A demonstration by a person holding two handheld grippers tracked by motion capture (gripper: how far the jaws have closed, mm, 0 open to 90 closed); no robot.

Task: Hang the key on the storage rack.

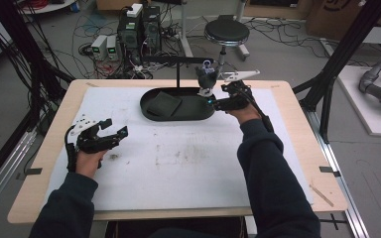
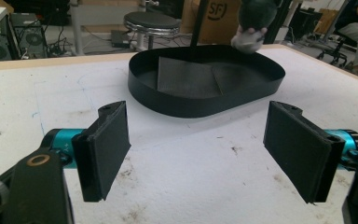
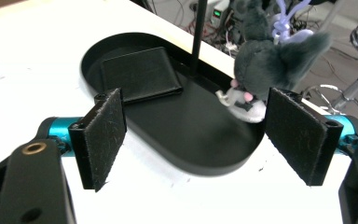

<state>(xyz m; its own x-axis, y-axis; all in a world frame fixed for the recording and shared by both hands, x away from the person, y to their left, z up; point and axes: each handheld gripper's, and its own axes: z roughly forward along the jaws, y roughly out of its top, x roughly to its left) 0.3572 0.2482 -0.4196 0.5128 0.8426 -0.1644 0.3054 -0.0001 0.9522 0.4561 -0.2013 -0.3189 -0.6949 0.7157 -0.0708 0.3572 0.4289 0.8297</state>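
Two grippers: both jaws apart, empty.
Right gripper [image 1: 217, 102]: at the tray's right end; plush toy [image 3: 261, 65] just beyond its jaws.
Toy: over the black tray [image 1: 151, 113]'s far right rim; hanging or resting, cannot tell.
Left gripper [image 1: 110, 134]: near left, well apart from tray.
Tray: dark folded cloth [image 3: 140, 74] inside, left part.
Hidden: toy's top cut off in left gripper view.

high view overhead, gripper views share tray [image 2: 205, 100]

the plush toy [image 2: 251, 21] is chopped off by the top edge in the left gripper view, and its lower part is blurry. in the right gripper view the stand's pole [image 3: 197, 37] runs out the top, and the right-hand pad [image 3: 298, 135] hides a bit of the toy.
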